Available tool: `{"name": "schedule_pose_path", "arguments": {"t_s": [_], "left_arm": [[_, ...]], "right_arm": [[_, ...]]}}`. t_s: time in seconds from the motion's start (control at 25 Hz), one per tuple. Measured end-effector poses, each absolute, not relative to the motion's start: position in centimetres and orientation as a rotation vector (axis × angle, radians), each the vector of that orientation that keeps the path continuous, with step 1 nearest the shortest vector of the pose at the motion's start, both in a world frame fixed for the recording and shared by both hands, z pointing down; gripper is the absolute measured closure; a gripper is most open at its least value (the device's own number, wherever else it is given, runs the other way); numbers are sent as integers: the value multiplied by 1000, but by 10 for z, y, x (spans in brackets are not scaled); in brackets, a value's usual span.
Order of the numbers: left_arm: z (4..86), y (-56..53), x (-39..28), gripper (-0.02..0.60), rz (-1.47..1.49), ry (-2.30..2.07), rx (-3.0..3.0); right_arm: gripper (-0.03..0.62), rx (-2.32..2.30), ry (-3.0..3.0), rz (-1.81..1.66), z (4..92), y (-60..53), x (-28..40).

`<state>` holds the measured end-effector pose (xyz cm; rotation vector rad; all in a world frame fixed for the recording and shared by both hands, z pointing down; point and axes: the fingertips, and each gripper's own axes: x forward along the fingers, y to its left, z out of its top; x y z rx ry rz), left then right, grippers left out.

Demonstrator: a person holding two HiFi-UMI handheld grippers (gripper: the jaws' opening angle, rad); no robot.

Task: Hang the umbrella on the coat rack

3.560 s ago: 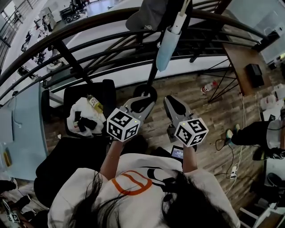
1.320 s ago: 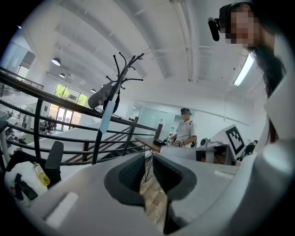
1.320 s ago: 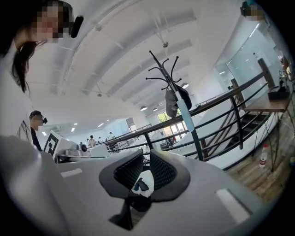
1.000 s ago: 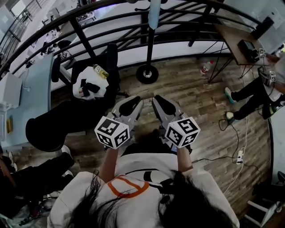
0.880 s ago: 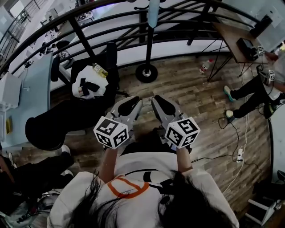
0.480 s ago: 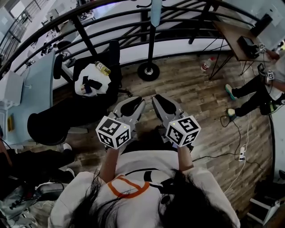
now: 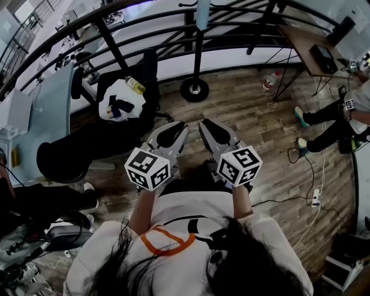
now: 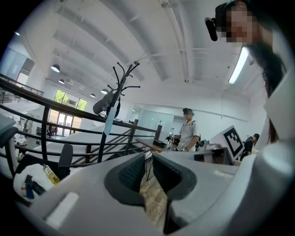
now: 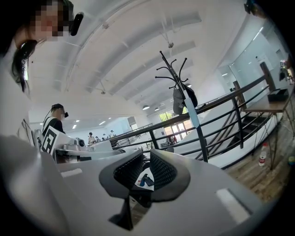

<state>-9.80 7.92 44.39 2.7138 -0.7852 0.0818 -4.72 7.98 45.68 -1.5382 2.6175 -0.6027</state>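
Observation:
The folded light-blue umbrella (image 7: 202, 11) hangs from the black coat rack (image 7: 195, 89) by the railing, far ahead of both grippers. It hangs from the rack's hooks in the left gripper view too, umbrella (image 8: 109, 122) on rack (image 8: 122, 83), and likewise in the right gripper view, umbrella (image 9: 191, 110) on rack (image 9: 173, 69). My left gripper (image 7: 173, 128) and right gripper (image 7: 209, 127) sit side by side close to the person's chest. Each has its jaws drawn together to a thin slit with nothing between them, left (image 8: 149, 161) and right (image 9: 146, 159).
A black chair holding a white bag and a bottle (image 7: 121, 101) stands left of the rack. The dark railing (image 7: 144, 34) runs behind. A wooden table (image 7: 315, 46) and a seated person (image 7: 341, 115) are on the right; a bottle (image 7: 270, 81) and cables (image 7: 315, 199) lie on the floor.
The view has drawn back from the coat rack, so the rack and umbrella sit farther off. Both grippers stay near the body, empty throughout.

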Motion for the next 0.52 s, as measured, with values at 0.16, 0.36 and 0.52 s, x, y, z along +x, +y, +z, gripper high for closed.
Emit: {"name": "schedule_pose_path", "arguments": {"t_s": [0.16,0.36,0.52], "left_arm": [[444,82,-99,542,87,-774,2712],[440,79,-101,542,91,-773,2713],[434,71,-110,542,99,-824,2726]], "right_arm": [[540,-1548,2614,-613,458,84,-47],[540,-1550,2624,-610,456,81,-49],[540,-1511,2653,-579,451,70,-57]]}}
